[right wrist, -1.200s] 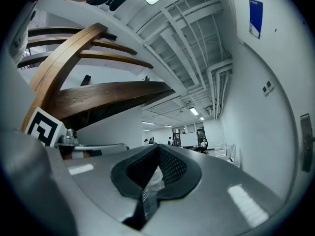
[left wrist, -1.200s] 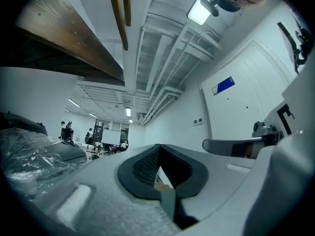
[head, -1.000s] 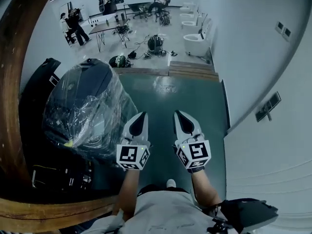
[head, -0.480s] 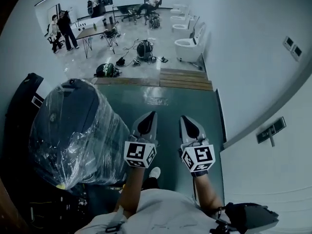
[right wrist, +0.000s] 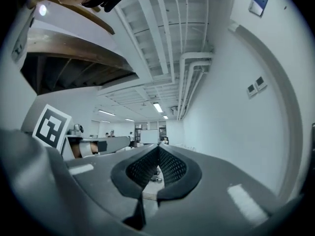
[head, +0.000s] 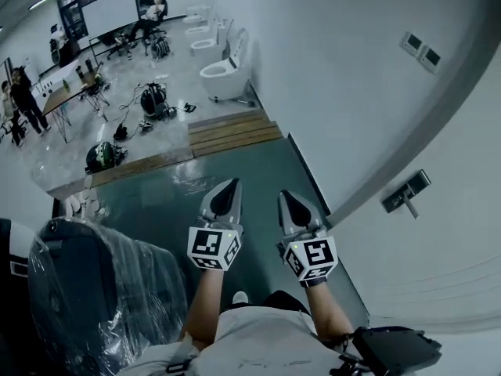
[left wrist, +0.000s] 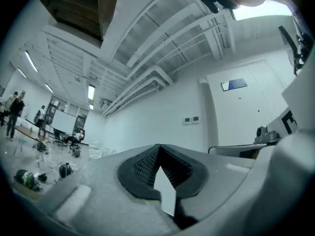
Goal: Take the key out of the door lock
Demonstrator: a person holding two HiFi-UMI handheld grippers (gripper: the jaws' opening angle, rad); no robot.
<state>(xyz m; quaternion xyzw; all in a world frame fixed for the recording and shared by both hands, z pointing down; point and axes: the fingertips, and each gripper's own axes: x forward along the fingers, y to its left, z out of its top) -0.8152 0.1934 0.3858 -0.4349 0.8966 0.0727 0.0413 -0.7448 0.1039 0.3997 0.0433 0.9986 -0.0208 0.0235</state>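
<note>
Left gripper [head: 232, 183] and right gripper [head: 284, 194] side by side above green floor [head: 168, 202], both jaws pressed together, empty, white wall [head: 329, 77] alongside.

Left gripper [head: 232, 182], right gripper [head: 282, 194]: grey shells, black pads [left wrist: 142, 168], black-white marker cubes [head: 213, 247]; pale shirt [head: 258, 345].

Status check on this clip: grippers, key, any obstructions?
Both shut, empty: left gripper, right gripper. Door handle off right, unreached; key not discernible. Plastic-wrapped chair at left, apart from grippers.
</note>
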